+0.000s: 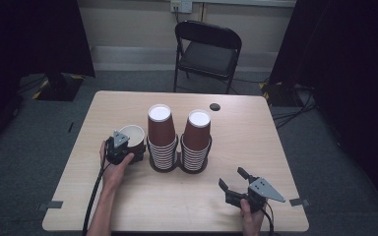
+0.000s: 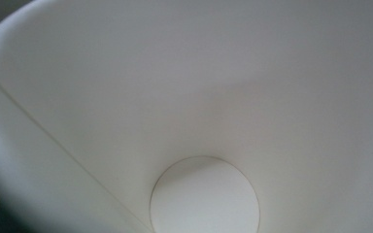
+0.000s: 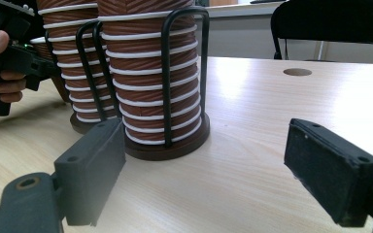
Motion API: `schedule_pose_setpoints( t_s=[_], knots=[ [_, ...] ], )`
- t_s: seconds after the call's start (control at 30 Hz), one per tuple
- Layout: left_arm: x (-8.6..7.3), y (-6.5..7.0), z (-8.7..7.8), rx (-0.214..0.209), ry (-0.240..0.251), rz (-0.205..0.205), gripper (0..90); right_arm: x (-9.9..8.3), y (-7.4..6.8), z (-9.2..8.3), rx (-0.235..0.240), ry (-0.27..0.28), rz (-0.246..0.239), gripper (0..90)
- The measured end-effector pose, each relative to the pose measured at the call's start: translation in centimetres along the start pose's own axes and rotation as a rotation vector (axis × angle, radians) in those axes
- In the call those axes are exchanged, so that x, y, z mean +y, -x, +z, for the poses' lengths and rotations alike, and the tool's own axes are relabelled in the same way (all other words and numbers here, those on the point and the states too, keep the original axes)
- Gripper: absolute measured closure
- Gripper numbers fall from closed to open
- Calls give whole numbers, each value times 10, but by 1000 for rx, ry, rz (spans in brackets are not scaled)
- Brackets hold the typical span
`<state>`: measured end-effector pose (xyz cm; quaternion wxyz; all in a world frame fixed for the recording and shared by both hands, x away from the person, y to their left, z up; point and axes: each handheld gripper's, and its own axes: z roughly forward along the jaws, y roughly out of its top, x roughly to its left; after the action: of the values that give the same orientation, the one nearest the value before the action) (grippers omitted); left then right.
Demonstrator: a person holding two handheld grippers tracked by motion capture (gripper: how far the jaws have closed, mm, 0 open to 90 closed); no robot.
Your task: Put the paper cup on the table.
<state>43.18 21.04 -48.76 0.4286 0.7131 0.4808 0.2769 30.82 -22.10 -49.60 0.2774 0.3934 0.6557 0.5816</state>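
While the left tongs (image 1: pixel 128 147) are parked at the left side of the counter (image 1: pixel 142 206), a single brown paper cup (image 1: pixel 134 138) with a white inside is seen right at their tip, standing just left of the two stacks. From the left gripper view, the cup's white interior (image 2: pixel 204 111) and round bottom are looked straight into, so the camera is basically inside the mouth of the cup. Whether the cup wall is actually pinched can't be told from these shots, since the jaws themselves are hidden behind the cup. Over on the right, the right tongs (image 1: pixel 234 181) are held low near the front edge of the counter, and their jaws are spread wide with nothing between them, just bare wood, as is shown nicely in the right gripper view (image 3: pixel 223 160). Two stacks of upside-down ribbed brown cups are kept in black wire holders mid-counter, the left stack (image 1: pixel 161 137) and the right stack (image 1: pixel 196 141) side by side and just about touching. A black folding chair (image 1: pixel 207 51) is parked behind the counter, well apart from everything.
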Motion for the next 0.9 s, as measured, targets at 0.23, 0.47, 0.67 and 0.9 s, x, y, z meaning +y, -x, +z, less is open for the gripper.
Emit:
schedule_pose_setpoints(
  t_s=[0.23,0.47,0.67,0.9],
  knots=[
    [-8,-2,3,18,-45,-10,155,0,0,0,1,0,0,141],
    [-10,-2,-1,26,-68,3,157,0,0,0,2,0,0,142],
    [-13,1,-5,26,-56,2,156,0,0,0,3,4,2,142],
    [-17,1,-15,18,-37,-12,156,0,0,-1,1,5,1,142]
  ],
)
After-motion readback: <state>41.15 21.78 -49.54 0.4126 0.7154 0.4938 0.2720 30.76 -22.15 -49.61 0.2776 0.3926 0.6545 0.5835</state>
